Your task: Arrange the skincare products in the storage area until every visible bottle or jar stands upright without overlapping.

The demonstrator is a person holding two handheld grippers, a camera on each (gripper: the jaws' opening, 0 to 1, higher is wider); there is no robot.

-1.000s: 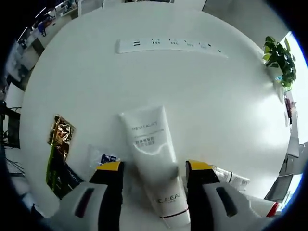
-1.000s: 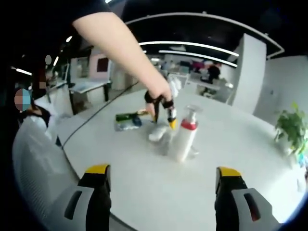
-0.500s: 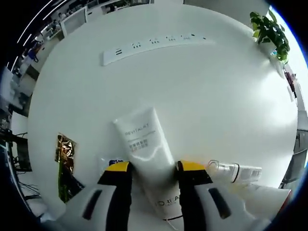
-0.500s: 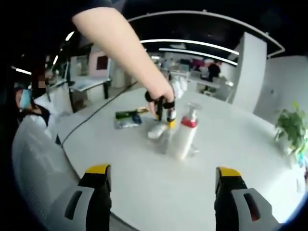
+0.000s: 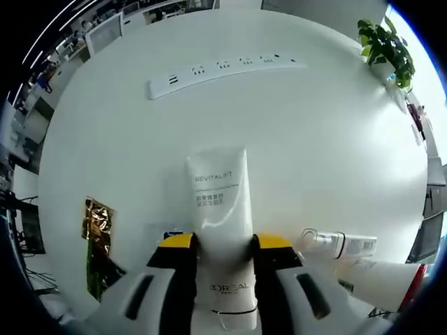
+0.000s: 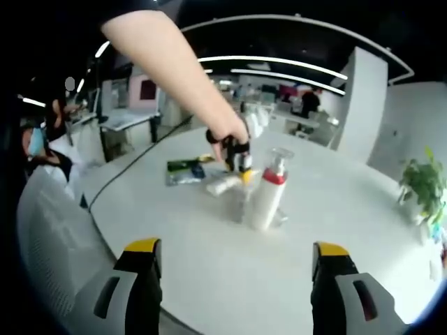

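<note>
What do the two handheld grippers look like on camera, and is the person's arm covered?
Both the left gripper and right gripper have chunky grey jaws with yellow tips and dark oval slots. The arm is bare below a dark short sleeve.

- My left gripper [image 5: 222,243] has yellow-tipped grey jaws.
- The tube [image 5: 220,209] I see between them is white, with grey lettering and a small red mark.
- The worktop [image 5: 279,139] is white, like the power strip [image 5: 223,68].
- The sachet [image 5: 98,218] at left is gold.
- The pump bottle [image 6: 267,199] is white with a red collar.
- The plant [image 5: 383,43] is green.
</note>
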